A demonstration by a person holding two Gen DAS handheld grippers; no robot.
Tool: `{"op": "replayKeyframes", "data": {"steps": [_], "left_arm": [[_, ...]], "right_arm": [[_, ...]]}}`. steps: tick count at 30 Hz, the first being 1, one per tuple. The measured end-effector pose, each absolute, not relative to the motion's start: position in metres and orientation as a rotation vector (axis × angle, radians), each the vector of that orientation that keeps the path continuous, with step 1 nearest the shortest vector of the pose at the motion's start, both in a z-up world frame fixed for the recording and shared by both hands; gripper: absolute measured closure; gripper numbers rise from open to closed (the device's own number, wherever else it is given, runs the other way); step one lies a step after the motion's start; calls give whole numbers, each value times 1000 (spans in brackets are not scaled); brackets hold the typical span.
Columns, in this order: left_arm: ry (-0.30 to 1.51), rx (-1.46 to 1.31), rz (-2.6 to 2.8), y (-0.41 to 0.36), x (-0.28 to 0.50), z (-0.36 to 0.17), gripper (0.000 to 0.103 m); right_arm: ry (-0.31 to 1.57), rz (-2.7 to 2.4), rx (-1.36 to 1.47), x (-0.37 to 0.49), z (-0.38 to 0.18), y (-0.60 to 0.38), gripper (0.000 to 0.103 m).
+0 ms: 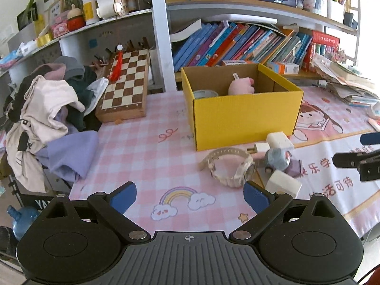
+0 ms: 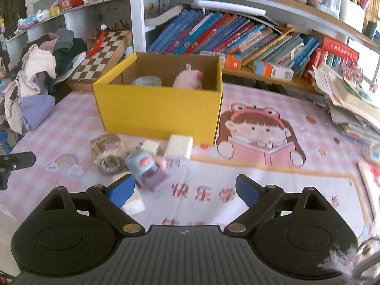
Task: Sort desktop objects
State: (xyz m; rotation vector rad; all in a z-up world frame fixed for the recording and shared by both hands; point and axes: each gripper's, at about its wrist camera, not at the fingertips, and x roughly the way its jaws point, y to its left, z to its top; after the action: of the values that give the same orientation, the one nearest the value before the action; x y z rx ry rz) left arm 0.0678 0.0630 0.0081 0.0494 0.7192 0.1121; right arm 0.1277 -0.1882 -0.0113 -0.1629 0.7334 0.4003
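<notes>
Pink checked tablecloth with cartoon prints covers the desk, and shelves of leaning books run along the back. On the left a heap of clothes spills beside a wooden chessboard that leans at the shelf post.

Near the middle stands a yellow cardboard box, open at the top; inside it sit a pink plush toy and a roll of tape. Just in front of the box lies a cluster of small things: a pale wristwatch with its strap curled, a small white plug, a larger white charger touching the box's lower front edge, a blue and purple toy, and another white block nearest the camera.

The left gripper hovers low over the cloth, jaws spread wide with nothing between them, the wristwatch just ahead of its right finger. The right gripper also has its jaws spread apart and empty; in its view the blue and purple toy lies just beyond its left fingertip, with the white block partly hidden behind that finger.
</notes>
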Motion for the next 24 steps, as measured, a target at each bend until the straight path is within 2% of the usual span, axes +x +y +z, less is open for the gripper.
{"op": "replayKeyframes", "data": {"steps": [24], "left_arm": [[803,59,0,42,42,-22,5]], "right_arm": [[779,495,-206,68,-39,-162,8]]}}
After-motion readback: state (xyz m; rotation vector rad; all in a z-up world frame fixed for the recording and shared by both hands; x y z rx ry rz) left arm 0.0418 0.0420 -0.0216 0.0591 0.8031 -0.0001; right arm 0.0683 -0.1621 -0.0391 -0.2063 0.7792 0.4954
